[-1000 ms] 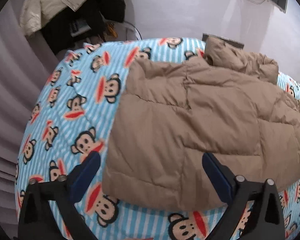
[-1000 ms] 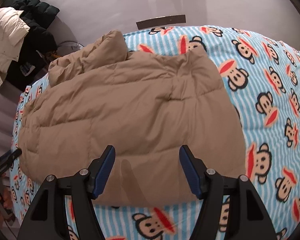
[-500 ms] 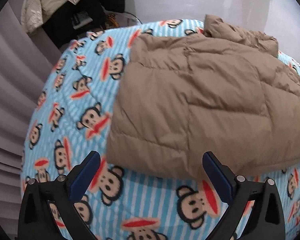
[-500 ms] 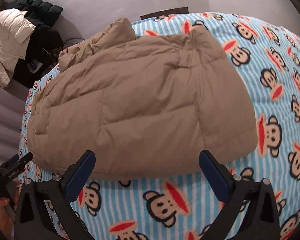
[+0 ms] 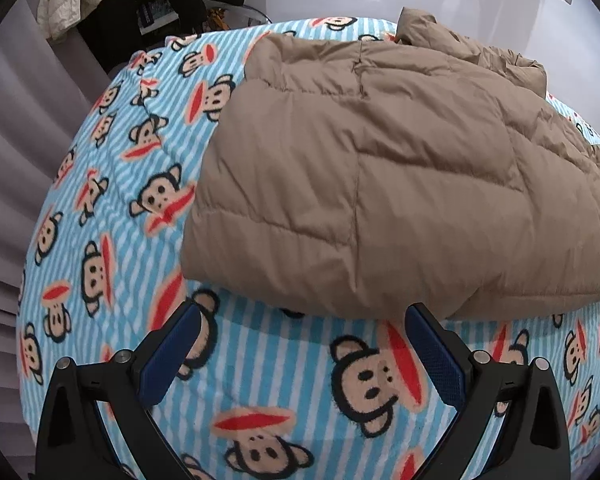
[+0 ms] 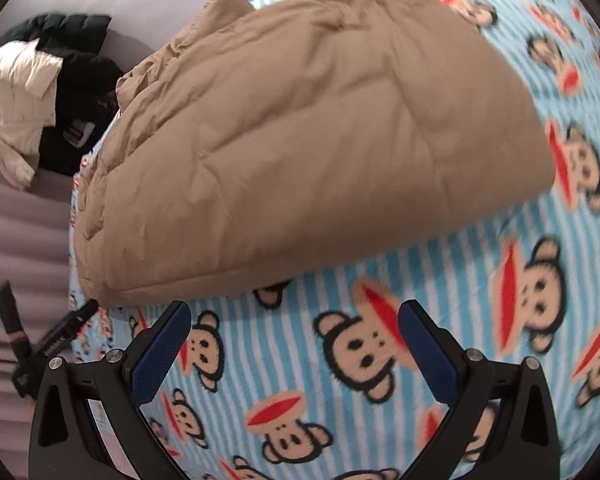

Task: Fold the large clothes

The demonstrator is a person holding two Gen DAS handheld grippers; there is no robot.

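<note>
Beyond jacket (image 5: 380, 184), hood (image 5: 472, 46) half hidden

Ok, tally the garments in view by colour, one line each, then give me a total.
Tan: 1, the puffer jacket lying on the monkey-print blanket.
White or cream: 1, the jacket in the pile beyond the bed.
Black or dark: at least 1, dark clothing in the same pile; separate pieces cannot be told apart.
Total: at least 3.
</note>
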